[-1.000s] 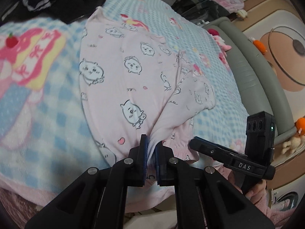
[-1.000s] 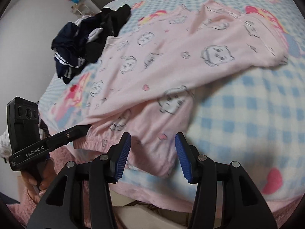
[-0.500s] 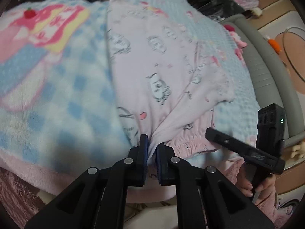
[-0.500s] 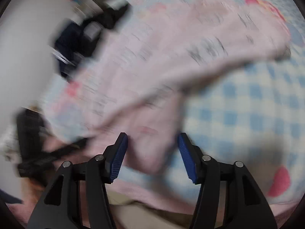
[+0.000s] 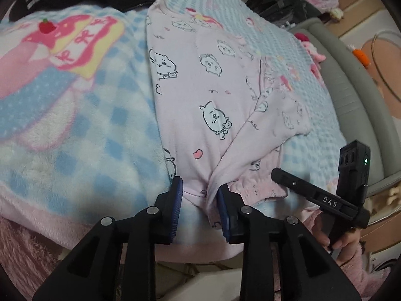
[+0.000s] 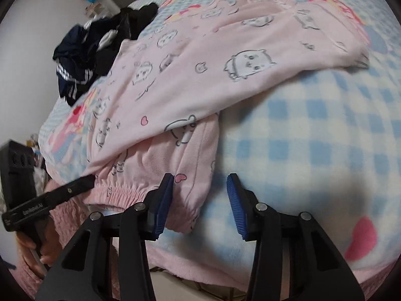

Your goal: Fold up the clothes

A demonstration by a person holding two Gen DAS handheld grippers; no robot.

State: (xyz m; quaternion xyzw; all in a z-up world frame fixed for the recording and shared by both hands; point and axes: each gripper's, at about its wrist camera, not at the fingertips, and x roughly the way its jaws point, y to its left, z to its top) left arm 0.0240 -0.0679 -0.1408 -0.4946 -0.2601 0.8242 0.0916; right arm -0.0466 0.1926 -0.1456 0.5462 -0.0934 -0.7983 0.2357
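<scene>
Pink pyjama trousers [image 5: 213, 95] with a cartoon animal print lie folded lengthwise on the bed, waistband at the near edge. They also show in the right wrist view [image 6: 200, 87]. My left gripper [image 5: 198, 198] is open, its jaws on either side of a raised fold at the waistband. My right gripper [image 6: 199, 198] is open over the waistband's right corner [image 6: 190, 200], holding nothing. Each gripper shows in the other's view: the right one [image 5: 323, 198] and the left one [image 6: 50, 198].
The bed has a blue checked fleece blanket [image 5: 75, 125] with pink cartoon prints. A heap of dark clothes [image 6: 100, 47] lies at the far end of the bed. A grey padded rail [image 5: 351, 95] runs along the bed's right side.
My left gripper has opened and let go of the trousers' fold. The trousers have come to rest on the bed. My right gripper has stayed open near the waistband.
</scene>
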